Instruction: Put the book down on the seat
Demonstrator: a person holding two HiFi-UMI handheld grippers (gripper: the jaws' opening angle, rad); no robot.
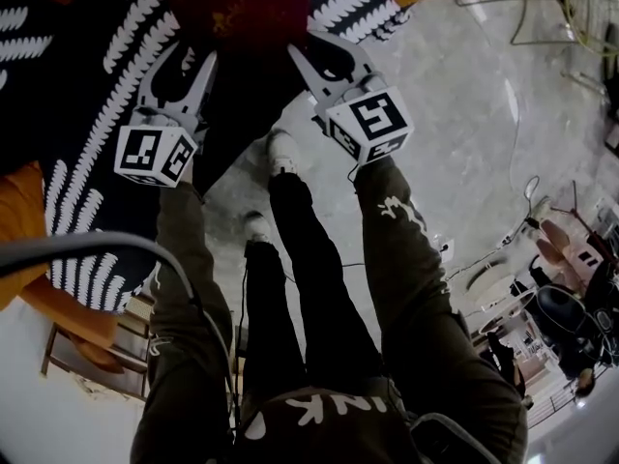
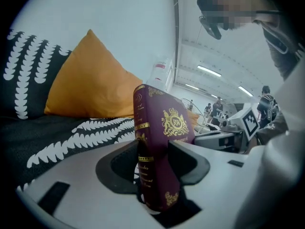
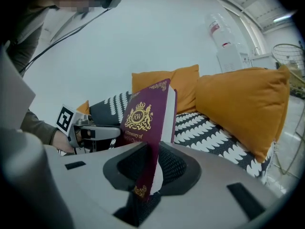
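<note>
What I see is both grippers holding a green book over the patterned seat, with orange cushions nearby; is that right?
One thing is wrong: the book is maroon with gold print, not green, as the right gripper view shows. The rest stands: the left gripper and right gripper both hold it over the patterned seat, with orange cushions nearby.

sleeves: olive, white print | trousers: black | shoes: white | cable: grey

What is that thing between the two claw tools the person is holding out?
A maroon book. The head view shows it spanning from the left gripper to the right gripper, each clamped on one edge of it.
</note>
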